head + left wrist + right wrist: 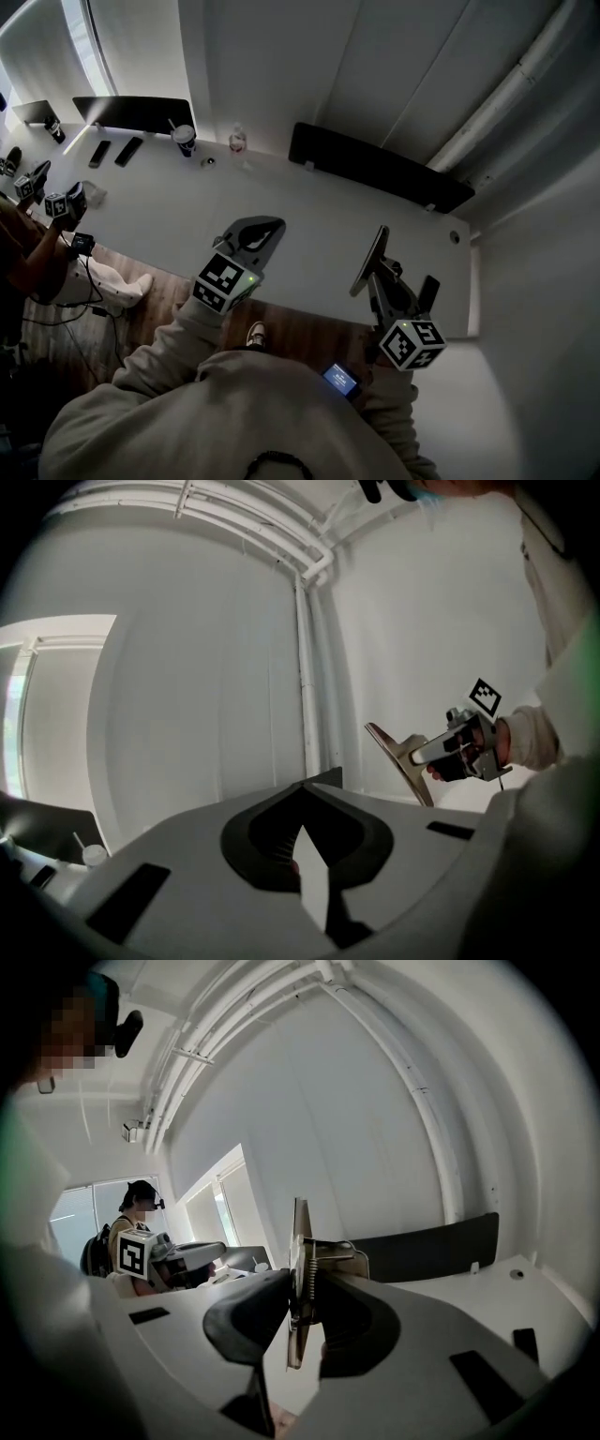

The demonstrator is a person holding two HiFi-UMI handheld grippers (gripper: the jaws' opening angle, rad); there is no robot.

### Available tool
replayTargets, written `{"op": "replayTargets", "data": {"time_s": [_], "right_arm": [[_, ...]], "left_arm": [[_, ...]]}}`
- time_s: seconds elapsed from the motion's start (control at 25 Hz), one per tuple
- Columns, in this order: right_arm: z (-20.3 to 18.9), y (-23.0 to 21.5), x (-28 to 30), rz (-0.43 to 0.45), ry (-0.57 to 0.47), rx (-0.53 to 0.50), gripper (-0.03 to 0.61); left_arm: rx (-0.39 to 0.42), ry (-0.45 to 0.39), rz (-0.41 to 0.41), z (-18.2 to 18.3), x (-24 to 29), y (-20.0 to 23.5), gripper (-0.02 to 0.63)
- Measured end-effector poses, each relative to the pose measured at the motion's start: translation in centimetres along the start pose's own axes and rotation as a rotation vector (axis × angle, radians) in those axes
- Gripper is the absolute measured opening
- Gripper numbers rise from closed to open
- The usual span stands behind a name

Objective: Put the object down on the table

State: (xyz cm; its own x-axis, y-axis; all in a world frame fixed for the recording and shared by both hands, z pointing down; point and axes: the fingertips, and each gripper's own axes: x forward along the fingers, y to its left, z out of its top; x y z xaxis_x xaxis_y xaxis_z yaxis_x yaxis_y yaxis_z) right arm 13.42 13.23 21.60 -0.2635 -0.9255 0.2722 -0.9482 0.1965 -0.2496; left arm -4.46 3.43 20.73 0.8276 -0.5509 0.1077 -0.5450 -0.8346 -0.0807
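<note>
A thin flat board with a metal spring clip (367, 264) stands on edge in the air over the near edge of the white table (309, 206). My right gripper (377, 274) is shut on it. In the right gripper view the board (299, 1241) runs upright between the two jaws, spring side to the right. The left gripper view shows the tan board (401, 761) to the right, held out by my right gripper (441, 752). My left gripper (257, 234) hovers over the table's near edge, left of the board. Its jaws (305, 794) meet at the tips with nothing between them.
At the table's far side stand a paper cup (184, 139), a small bottle (237, 141), a long dark panel (375, 167) and a monitor (131, 112). Another person (28, 253) works with grippers at the left end. A wall with pipes closes the right side.
</note>
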Motion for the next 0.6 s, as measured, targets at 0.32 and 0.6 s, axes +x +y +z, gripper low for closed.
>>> {"op": "replayTargets", "data": {"time_s": [0.32,0.6], "right_arm": [[2.2,0.1,6.3,-0.001,0.002,-0.012,0.103],[4.9,-1.9,8.4,-0.025,-0.05,-0.004,0.103]], "left_arm": [[-0.047,-0.03,-0.061,1.2,3.9,5.4,-0.003],[0.06,-0.036,0.038,4.5,4.7,8.1,-0.003]]}}
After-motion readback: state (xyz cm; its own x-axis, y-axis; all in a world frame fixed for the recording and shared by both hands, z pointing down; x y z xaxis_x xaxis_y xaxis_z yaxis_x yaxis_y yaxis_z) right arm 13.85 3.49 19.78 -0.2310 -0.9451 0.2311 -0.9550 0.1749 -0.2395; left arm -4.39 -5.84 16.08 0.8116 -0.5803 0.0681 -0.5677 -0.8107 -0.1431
